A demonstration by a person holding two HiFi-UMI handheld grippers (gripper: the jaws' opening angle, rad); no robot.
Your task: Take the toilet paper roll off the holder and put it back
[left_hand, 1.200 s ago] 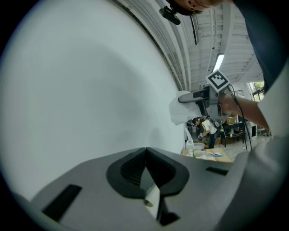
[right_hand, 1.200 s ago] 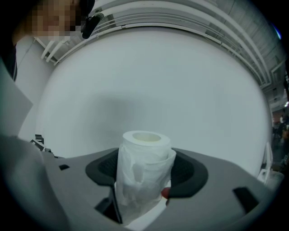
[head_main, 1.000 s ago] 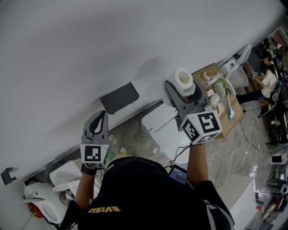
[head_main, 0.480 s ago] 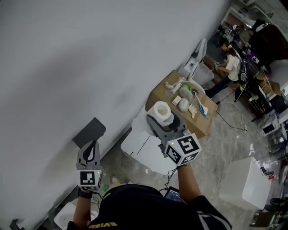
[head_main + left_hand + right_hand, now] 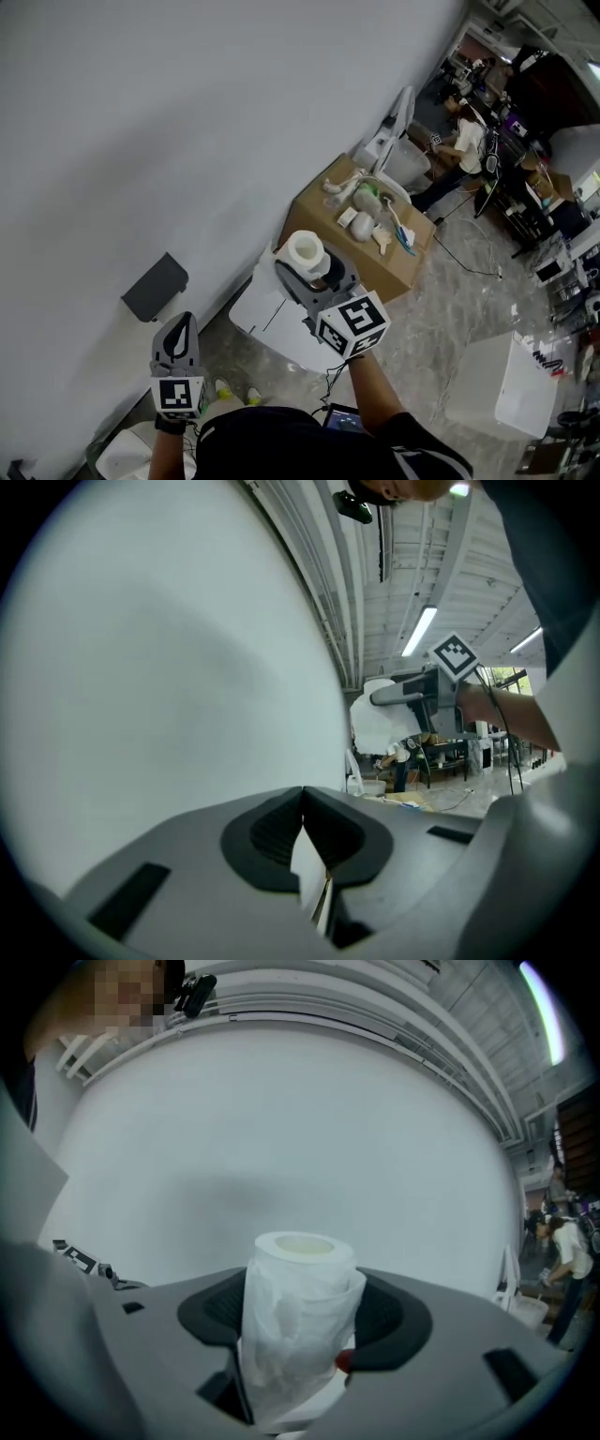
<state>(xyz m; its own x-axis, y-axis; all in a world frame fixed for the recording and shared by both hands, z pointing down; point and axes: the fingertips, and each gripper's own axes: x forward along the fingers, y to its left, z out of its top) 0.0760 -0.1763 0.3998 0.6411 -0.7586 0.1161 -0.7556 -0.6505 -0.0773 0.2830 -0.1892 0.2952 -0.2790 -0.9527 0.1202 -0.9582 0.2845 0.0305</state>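
**A:** Starting from our right gripper (image 5: pixel 300 1312), its jaws are pinching the toilet paper roll (image 5: pixel 298 1321) from both sides. The roll stands upright with its open end up.

**B:** And our left gripper (image 5: pixel 302 794)?

**A:** Its jaws are pressed together tip to tip with nothing between them. It hangs low at the left, near the wall (image 5: pixel 187 112).

**B:** So the roll is off its mount and up in the air with us. How do we reckon it handles?

**A:** Light and soft, we judge. The paper gives under the jaws, so a hard squeeze would likely crush the tube out of round and make it awkward to thread back on. We don't expect it to slip, since tissue offers plenty of grip. The weak point is the loose outer sheet, which could tear or unwind.

**B:** Where do we take hold, then?

**A:** Across the middle of its round side, as we have it now, leaving the hollow core free.

**B:** And its looks?

**A:** White and slim. The outer wrap is crumpled and puffs away from the body, and the core's rim is a pale cream.

**B:** Further out?

**A:** What we take for the holder (image 5: pixel 155 286), a dark grey box on the wall, sits to the left, well apart from the roll. A cardboard box (image 5: pixel 375 258) with odds and ends on top stands on the floor to the right, further off.
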